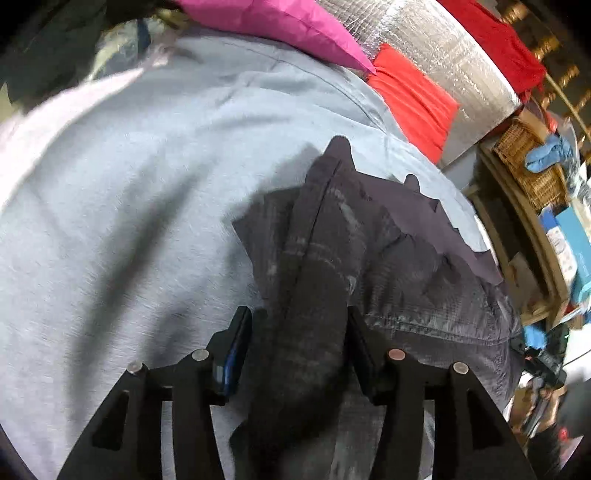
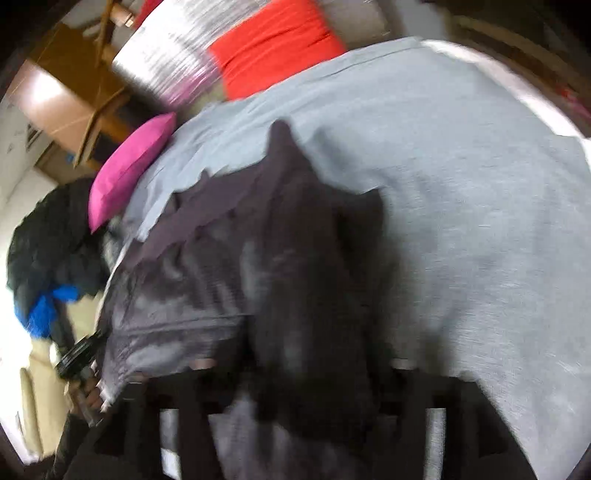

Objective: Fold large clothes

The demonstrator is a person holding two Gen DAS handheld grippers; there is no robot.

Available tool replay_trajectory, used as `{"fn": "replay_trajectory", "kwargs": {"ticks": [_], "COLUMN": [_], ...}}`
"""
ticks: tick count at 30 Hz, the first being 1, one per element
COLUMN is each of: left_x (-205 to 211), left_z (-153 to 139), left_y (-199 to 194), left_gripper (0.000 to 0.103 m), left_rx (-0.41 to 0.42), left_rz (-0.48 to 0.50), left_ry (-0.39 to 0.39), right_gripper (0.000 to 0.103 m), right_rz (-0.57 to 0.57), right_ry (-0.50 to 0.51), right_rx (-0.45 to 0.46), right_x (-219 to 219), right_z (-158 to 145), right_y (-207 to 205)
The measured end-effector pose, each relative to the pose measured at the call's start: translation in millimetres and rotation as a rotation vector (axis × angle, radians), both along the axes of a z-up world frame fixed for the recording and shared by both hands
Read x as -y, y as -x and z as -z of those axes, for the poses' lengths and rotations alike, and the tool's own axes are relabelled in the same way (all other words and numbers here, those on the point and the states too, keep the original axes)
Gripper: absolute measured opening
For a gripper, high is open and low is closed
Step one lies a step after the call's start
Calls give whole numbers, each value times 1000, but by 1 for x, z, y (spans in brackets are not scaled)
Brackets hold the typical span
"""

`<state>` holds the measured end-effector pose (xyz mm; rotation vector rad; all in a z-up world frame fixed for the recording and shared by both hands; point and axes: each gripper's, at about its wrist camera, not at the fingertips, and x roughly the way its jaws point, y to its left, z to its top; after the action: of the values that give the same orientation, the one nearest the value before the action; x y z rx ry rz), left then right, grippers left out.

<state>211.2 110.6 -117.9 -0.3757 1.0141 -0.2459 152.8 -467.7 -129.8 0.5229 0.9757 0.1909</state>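
Observation:
A dark grey, shiny garment (image 1: 399, 273) lies on a bed covered with a light grey sheet (image 1: 147, 192). My left gripper (image 1: 299, 332) has a thick fold of the dark garment between its fingers; the jaws stand fairly wide around the bunched cloth. In the right wrist view, which is blurred by motion, my right gripper (image 2: 314, 369) has a fold of the same dark garment (image 2: 207, 280) between its fingers, lifted off the grey sheet (image 2: 461, 221). The fingertips are hidden by cloth.
A pink pillow (image 1: 280, 26) and a red cushion (image 1: 413, 99) lie at the bed's head by a silver quilted roll (image 1: 443, 55). A wicker basket (image 1: 532, 166) and boxes stand on shelves at right. A dark bundle with blue cloth (image 2: 48, 266) lies off the bed.

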Motion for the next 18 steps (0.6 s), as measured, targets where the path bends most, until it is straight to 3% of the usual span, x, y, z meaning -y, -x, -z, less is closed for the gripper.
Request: {"fn": "replay_trajectory", "kwargs": {"ticks": [3, 5, 8, 11, 15, 18], "left_x": [8, 11, 26, 48, 72, 82], "left_z": [-27, -44, -69, -81, -68, -45], "left_y": [10, 21, 40, 50, 55, 49], "left_gripper": [53, 53, 56, 59, 63, 63], "left_rx": [54, 105, 210, 255, 260, 197], "left_rz": [-14, -35, -15, 11, 31, 26], "left_ry": [-158, -242, -293, -310, -356, -399], "right_gripper": [66, 66, 66, 71, 72, 72], "right_rz": [47, 89, 87, -23, -100, -32], "right_ry": [11, 4, 13, -31, -45, 18], "right_rx": [9, 62, 183, 264, 227, 105], "right_x": [13, 18, 1, -35, -68, -66], "right_z": [-17, -39, -76, -98, -81, -38], "right_y": [9, 21, 35, 39, 18, -3]}}
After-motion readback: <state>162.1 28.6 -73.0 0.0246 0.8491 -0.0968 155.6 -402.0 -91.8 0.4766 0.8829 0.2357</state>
